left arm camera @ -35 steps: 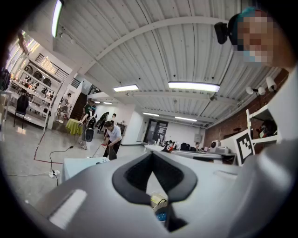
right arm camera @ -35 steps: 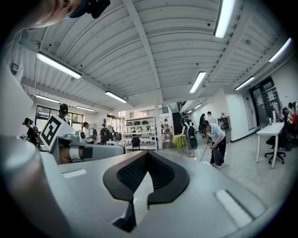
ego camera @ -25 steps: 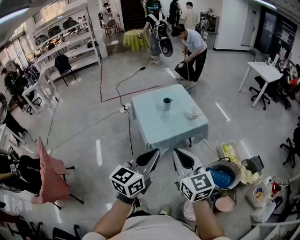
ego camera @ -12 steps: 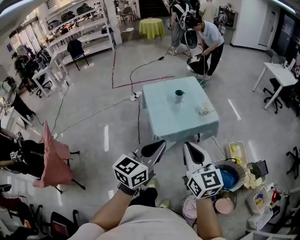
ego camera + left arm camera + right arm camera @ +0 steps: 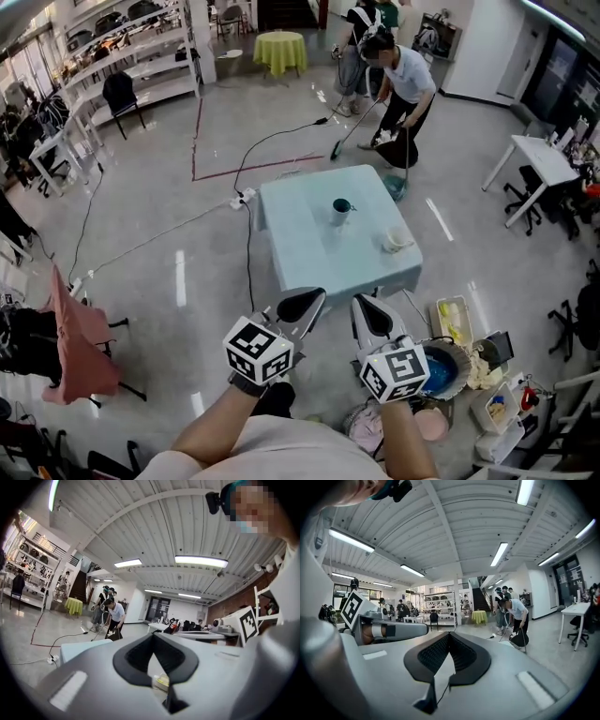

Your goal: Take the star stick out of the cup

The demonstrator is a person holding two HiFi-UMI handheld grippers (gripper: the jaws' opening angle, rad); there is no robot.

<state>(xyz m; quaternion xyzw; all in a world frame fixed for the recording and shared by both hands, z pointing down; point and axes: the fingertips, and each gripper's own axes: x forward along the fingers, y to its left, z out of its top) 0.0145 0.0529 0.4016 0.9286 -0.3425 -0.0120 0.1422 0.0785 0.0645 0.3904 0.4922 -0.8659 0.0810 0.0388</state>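
Note:
A small grey cup (image 5: pixel 340 210) with something dark teal at its mouth stands near the middle of a light blue table (image 5: pixel 309 253), far ahead in the head view. The star stick is too small to make out. My left gripper (image 5: pixel 302 307) and right gripper (image 5: pixel 372 317) are held side by side low in front of me, well short of the table's near edge. Both are shut with nothing in them. The left gripper view shows its jaws (image 5: pixel 154 637) closed, pointing over the table's corner (image 5: pixel 82 648). In the right gripper view the jaws (image 5: pixel 449 634) also meet.
A white crumpled thing (image 5: pixel 395 241) lies on the table's right side. A cable and power strip (image 5: pixel 246 200) run along the floor left of the table. A blue basin (image 5: pixel 439 367) and bins sit at my right. A person (image 5: pixel 398 84) sweeps beyond the table.
The head view has swung, so the table sits a little more to the left than half a second ago. The sweeping person has straightened slightly. Both grippers stay shut and side by side.

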